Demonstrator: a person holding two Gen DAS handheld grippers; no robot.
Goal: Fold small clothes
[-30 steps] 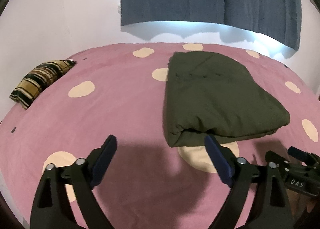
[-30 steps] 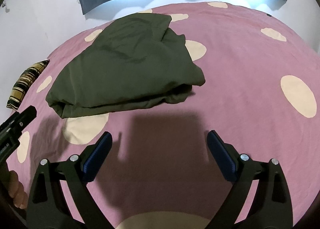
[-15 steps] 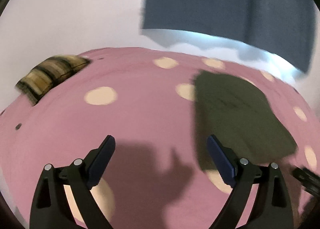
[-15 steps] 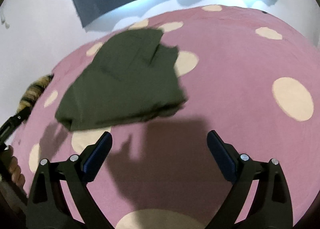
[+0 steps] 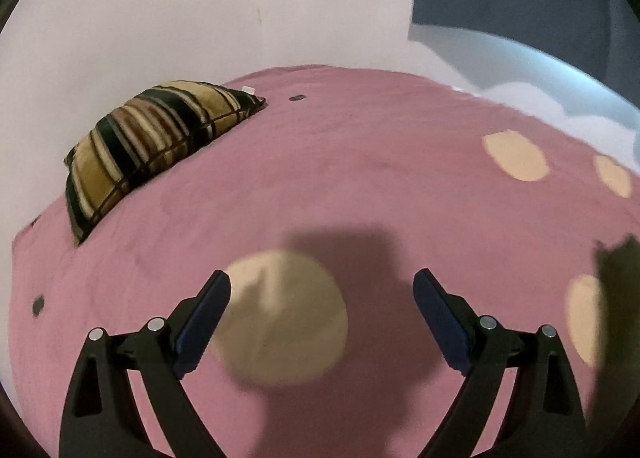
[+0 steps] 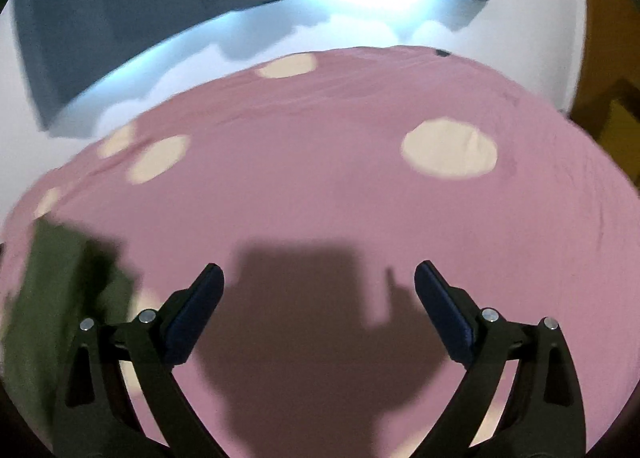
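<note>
Nothing is sitting between the fingers of either tool: the left gripper and the right gripper are both hovering wide open over the pink spotted bed. Just beyond, the olive garment is lying at the very edge of each view, blurred, so its folded state is unclear. Since both cameras are pointing away from it, any reach risks closing on bedsheet instead. Farther off, a striped cushion is resting against the wall.
</note>
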